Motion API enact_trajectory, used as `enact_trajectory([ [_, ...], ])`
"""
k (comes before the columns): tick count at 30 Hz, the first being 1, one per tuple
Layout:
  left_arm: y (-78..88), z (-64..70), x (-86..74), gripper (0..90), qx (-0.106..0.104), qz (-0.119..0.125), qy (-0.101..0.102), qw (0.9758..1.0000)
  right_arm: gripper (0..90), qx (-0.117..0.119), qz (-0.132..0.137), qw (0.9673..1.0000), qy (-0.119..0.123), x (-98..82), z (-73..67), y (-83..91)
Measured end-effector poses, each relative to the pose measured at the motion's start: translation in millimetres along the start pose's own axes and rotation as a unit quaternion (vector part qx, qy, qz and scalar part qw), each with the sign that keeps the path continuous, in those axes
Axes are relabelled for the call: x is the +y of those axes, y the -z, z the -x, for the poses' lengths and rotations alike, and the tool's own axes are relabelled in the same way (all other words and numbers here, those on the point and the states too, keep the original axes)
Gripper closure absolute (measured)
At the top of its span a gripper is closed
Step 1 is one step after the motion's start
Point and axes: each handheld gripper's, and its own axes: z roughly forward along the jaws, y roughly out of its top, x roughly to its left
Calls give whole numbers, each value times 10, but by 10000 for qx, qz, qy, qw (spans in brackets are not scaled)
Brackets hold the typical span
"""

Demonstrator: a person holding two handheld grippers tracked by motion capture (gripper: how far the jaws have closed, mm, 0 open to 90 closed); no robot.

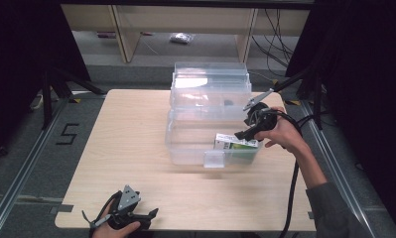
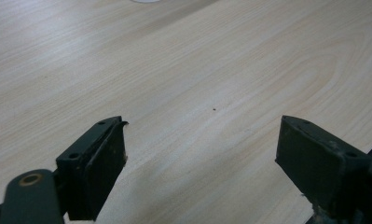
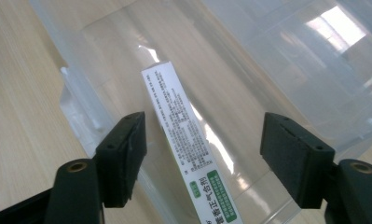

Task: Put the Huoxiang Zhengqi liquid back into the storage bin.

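A clear plastic drawer [image 1: 185, 144] stands pulled out from a clear drawer unit [image 1: 210, 89] on the wooden table [image 1: 126, 129]. A white and green box with printed text [image 1: 236, 143] [image 3: 188, 140] lies inside the drawer at its right end. My right gripper [image 1: 241, 134] [image 3: 202, 149] hovers open just above that box, its jaws on either side of it and apart from it. My left gripper [image 1: 153, 214] [image 2: 200, 154] is open over bare wood at the table's front edge, with nothing between its jaws.
The drawer's front handle [image 1: 214, 158] sticks out toward me. Cables [image 1: 291, 193] trail from the right gripper off the table's right side. Black stands [image 1: 51, 89] flank the table, and shelving legs [image 1: 121, 29] rise behind it.
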Motion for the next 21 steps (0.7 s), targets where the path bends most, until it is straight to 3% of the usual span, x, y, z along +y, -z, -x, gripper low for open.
enact_trajectory([
  [1,1,-10,1,151,13,-48,-43,10000,308,-33,89,9999,94,-12,-1,13],
  [3,-2,-13,1,151,12,-64,-61,10000,292,-22,242,9997,-51,-50,-28,41],
  [4,-3,-11,1,151,8,-56,-65,10000,285,-15,353,9994,25,-73,-23,44],
  [5,-4,-8,1,151,11,-42,-59,10000,280,-32,388,9992,-134,-92,-50,58],
  [6,-24,19,-1,151,-6,116,131,9998,273,-63,511,9982,-318,-108,-77,57],
  [7,-7,-7,1,151,11,-28,-46,10000,264,-62,525,9985,-131,-130,-52,62],
  [8,1,-9,4,151,11,-90,-64,9999,253,-40,563,9979,-321,-146,-75,74],
  [10,-13,11,2,151,24,12,96,9999,238,-80,643,9966,-509,-187,-98,77],
  [12,-8,26,2,151,28,66,124,9999,234,-128,839,9946,-604,-224,-119,67],
  [14,2,5,0,151,-2,23,-26,10000,218,-145,908,9934,-682,-254,-134,88],
  [16,-19,25,1,151,-2,109,136,9998,208,-228,990,9921,-733,-273,-154,91],
  [17,-19,23,3,151,-8,89,125,9999,193,-265,962,9923,-735,-282,-169,115],
  [19,-23,26,-3,151,-16,127,131,9998,185,-436,1158,9889,-827,-301,-211,116],
  [20,-18,24,-1,151,-16,108,126,9999,172,-426,1027,9898,-890,-310,-237,163],
  [21,-17,24,0,151,5,109,123,9999,169,-402,1057,9893,-919,-321,-264,164],
])
